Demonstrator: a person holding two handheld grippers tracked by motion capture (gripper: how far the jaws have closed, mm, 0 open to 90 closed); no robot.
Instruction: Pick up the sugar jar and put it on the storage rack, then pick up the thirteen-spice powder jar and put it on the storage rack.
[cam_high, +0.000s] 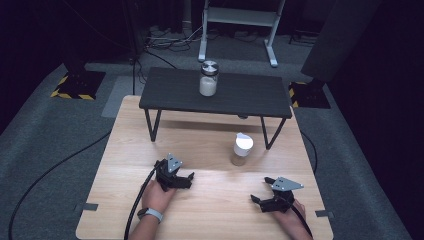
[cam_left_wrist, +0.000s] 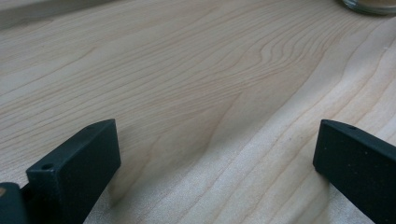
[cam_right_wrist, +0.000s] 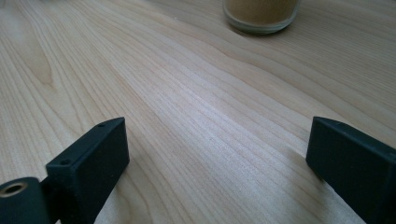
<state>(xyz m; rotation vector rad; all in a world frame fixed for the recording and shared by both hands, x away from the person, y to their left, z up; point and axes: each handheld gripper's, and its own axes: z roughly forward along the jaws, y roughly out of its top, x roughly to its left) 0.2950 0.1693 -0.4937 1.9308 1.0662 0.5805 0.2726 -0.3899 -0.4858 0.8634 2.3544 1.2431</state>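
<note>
On the table (cam_high: 210, 200), the left gripper (cam_high: 188, 180) is resting at about 8 o'clock, its jaws spread wide with nothing between them; the hand (cam_high: 156, 196) holding it is coming in from the bottom edge, the forearm cut off there, and a dark cable (cam_high: 135, 210) is trailing down beside the wrist. In the left gripper view the same jaws (cam_left_wrist: 217, 154) are standing far apart over bare wood, and a jar's base (cam_left_wrist: 371, 4) is peeking in at 1 o'clock, mostly cropped.

At about 12 o'clock, a black shelf (cam_high: 170, 95) is standing on thin legs, carrying a metal-lidded jar (cam_high: 208, 78) of white powder. Just in front of the shelf, toward 1 o'clock, a white-capped jar (cam_high: 242, 150) is sitting on the wood; its tan contents are hard to identify.

At 4 o'clock the right gripper (cam_high: 262, 190) is lying with jaws wide and empty, its hand (cam_high: 292, 220) partly cropped. In the right gripper view the jaws (cam_right_wrist: 217, 154) are gaping, and the tan jar's bottom (cam_right_wrist: 260, 14) is showing at 12 o'clock, its top cut off.
</note>
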